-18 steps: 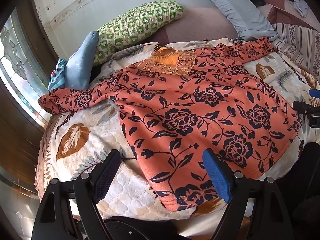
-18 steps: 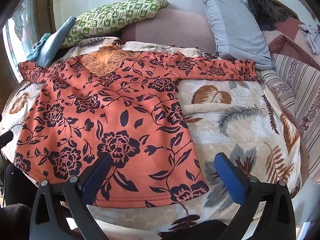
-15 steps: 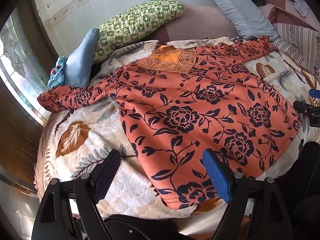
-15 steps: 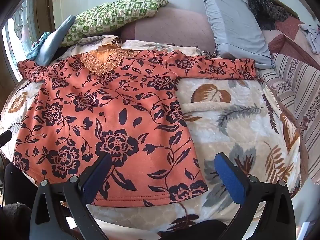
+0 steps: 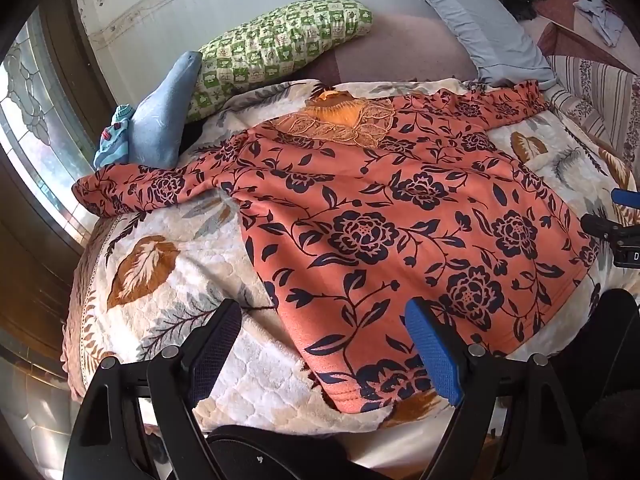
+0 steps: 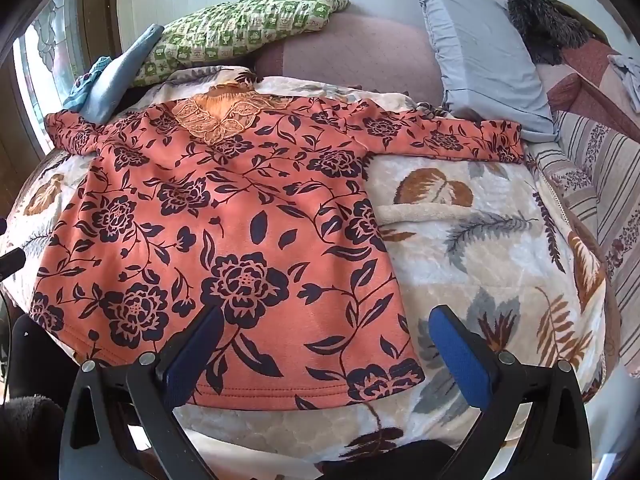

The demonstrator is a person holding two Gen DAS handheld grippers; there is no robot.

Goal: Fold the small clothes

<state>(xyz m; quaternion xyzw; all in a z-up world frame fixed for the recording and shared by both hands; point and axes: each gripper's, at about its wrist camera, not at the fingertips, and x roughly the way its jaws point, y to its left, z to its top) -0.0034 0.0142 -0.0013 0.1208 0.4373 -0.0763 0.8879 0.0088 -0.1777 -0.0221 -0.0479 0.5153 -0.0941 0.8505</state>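
Note:
An orange top with dark blue flowers [image 5: 380,216] [image 6: 224,216] lies spread flat on the bed, sleeves out to both sides and its lace neckline [image 5: 340,122] at the far end. My left gripper [image 5: 324,344] hangs open above the hem's left corner, with nothing between its fingers. Over the hem's right corner my right gripper [image 6: 328,344] stands open too, and it grips nothing. The right gripper's tip [image 5: 618,224] shows at the right edge of the left wrist view.
A leaf-print blanket [image 6: 480,240] covers the bed. A green checked pillow [image 5: 276,40], a grey pillow [image 6: 480,48] and folded blue cloth [image 5: 160,112] lie along the far side. A window [image 5: 32,120] is at the left; striped bedding [image 6: 600,184] at the right.
Both views have crept slightly forward over the top; the garment lies as before and both grippers stay open.

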